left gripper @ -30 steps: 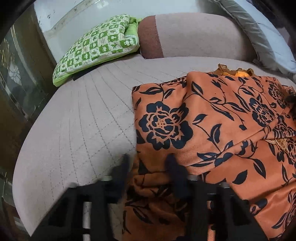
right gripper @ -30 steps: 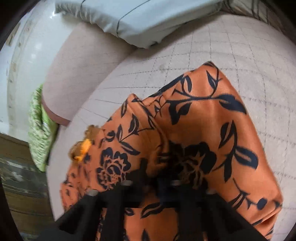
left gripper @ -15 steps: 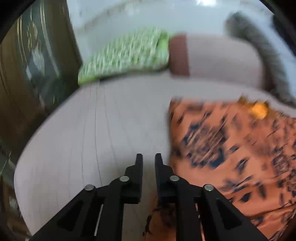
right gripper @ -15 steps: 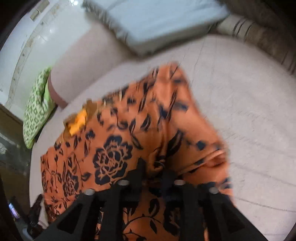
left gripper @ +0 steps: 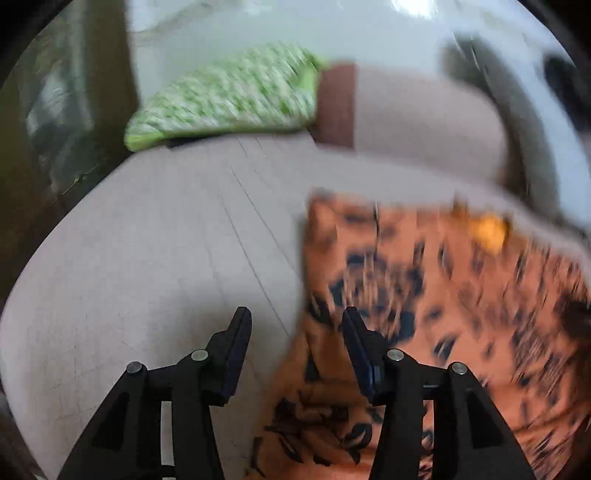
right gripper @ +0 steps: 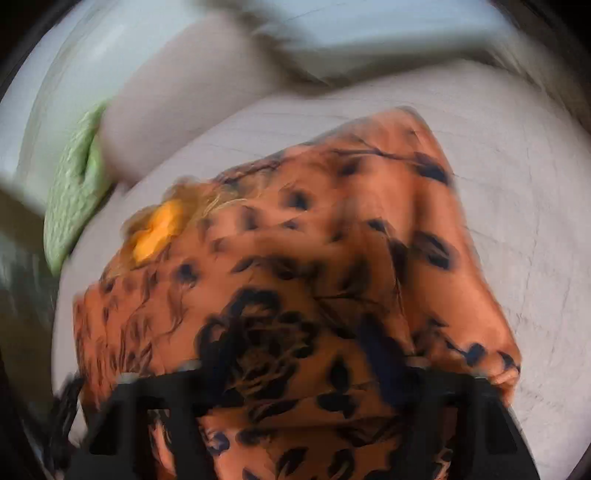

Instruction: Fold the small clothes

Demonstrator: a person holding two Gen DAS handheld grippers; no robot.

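Note:
An orange garment with a black flower print (left gripper: 424, 295) lies on the pale quilted bed (left gripper: 166, 258). In the left wrist view it fills the right half. My left gripper (left gripper: 295, 325) is open and empty, just above the garment's left edge; its right finger is over the cloth, its left finger over the bed. In the right wrist view the garment (right gripper: 295, 258) fills the middle, with a yellow-orange trim at its far left. My right gripper (right gripper: 295, 358) is open over the cloth; its fingers are blurred. Both views are motion-blurred.
A green-and-white checked pillow (left gripper: 229, 99) lies at the far edge of the bed, next to a beige bolster with a brown end (left gripper: 406, 110). A light grey pillow (right gripper: 369, 26) lies beyond. A dark wooden panel (left gripper: 55, 129) stands at the left.
My left gripper was shut half a second ago and has opened, staying by the garment's left edge. My right gripper was shut on a fold of the garment and has opened.

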